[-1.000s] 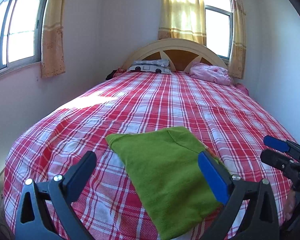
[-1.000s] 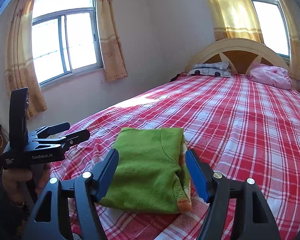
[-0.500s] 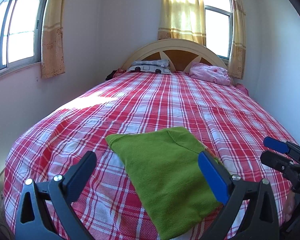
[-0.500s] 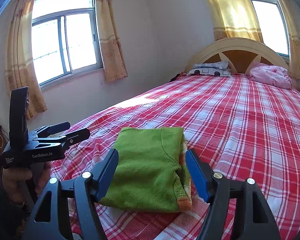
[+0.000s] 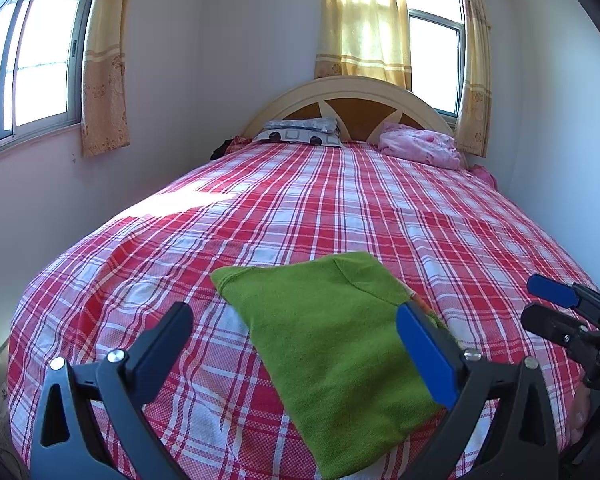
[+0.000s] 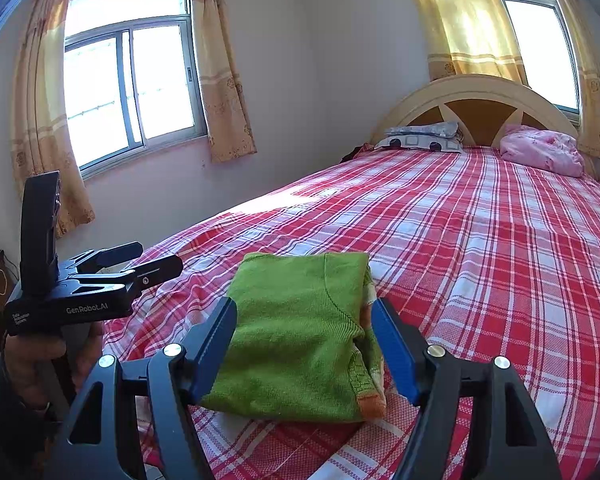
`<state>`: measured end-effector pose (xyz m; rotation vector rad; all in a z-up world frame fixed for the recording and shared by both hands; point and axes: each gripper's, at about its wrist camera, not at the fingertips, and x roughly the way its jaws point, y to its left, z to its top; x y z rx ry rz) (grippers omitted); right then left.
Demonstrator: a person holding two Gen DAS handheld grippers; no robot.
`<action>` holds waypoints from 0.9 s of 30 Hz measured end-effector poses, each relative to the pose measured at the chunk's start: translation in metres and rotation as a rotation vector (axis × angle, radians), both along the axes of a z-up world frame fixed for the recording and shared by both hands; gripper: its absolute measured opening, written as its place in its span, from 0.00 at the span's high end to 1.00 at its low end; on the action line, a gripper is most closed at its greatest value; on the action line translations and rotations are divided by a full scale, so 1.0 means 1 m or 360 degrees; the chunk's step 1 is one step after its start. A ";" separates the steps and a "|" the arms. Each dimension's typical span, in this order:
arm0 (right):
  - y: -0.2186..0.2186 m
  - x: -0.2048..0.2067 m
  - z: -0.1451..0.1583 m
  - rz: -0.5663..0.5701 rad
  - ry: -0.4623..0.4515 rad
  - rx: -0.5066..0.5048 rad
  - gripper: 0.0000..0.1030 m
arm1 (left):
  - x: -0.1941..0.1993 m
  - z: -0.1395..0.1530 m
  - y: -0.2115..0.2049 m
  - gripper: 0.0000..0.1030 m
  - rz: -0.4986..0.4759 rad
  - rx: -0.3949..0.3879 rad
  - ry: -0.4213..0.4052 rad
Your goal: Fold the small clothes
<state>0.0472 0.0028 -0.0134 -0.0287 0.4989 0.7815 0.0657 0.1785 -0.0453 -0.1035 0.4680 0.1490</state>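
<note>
**Green garment lies folded; both grippers hold off, empty**

The task looks close to done for this piece. The green garment [image 5: 332,344] lies on the bed [image 5: 340,208] near its foot edge as a compact, squared packet with several layers stacked; in the right wrist view an orange-trimmed hem [image 6: 370,392] shows at its right side, where the layers meet. No sleeve or loose flap sticks out. What may be left, as a judgement: a last press or tidy of that layered edge, or setting the packet aside. No other small clothes to fold show on the bed near the garment; only pillows [image 5: 300,132] and a pink bundle [image 5: 420,146] lie far beyond it, by the headboard.

Left of the garment, the left gripper [image 5: 296,340] hangs above the bed, angled gently down toward the packet. Its jaws stand wide apart, one finger over the plaid sheet left of the garment, the blue-padded one over the garment's right part; nothing is pinched. A hand [image 6: 40,360] grips its handle, seen at the left of the right wrist view.

Right of that, the right gripper [image 6: 304,344] points down at a similar slant. Its jaws are also parted and straddle the garment's near end without visibly pressing on it, so it holds nothing. Both tools appear poised, not working.
</note>
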 end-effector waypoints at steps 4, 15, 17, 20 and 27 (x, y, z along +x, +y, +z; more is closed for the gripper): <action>-0.001 -0.001 0.001 -0.0004 -0.0013 0.0009 0.31 | 0.000 0.000 0.000 0.00 0.0001 0.0001 -0.0001; -0.002 -0.003 0.002 -0.0002 -0.0030 0.0022 0.31 | 0.000 0.005 0.000 0.00 0.0021 0.0026 0.0000; -0.002 -0.004 0.002 -0.0001 -0.0037 0.0024 0.31 | -0.001 0.007 0.000 0.00 0.0029 0.0037 -0.0012; -0.002 -0.006 0.004 0.0000 -0.0047 0.0029 0.31 | -0.001 0.008 -0.002 0.00 0.0034 0.0055 -0.0007; 0.001 -0.008 0.004 0.0015 -0.0054 0.0021 0.31 | 0.000 0.006 0.000 0.00 0.0079 0.0085 0.0008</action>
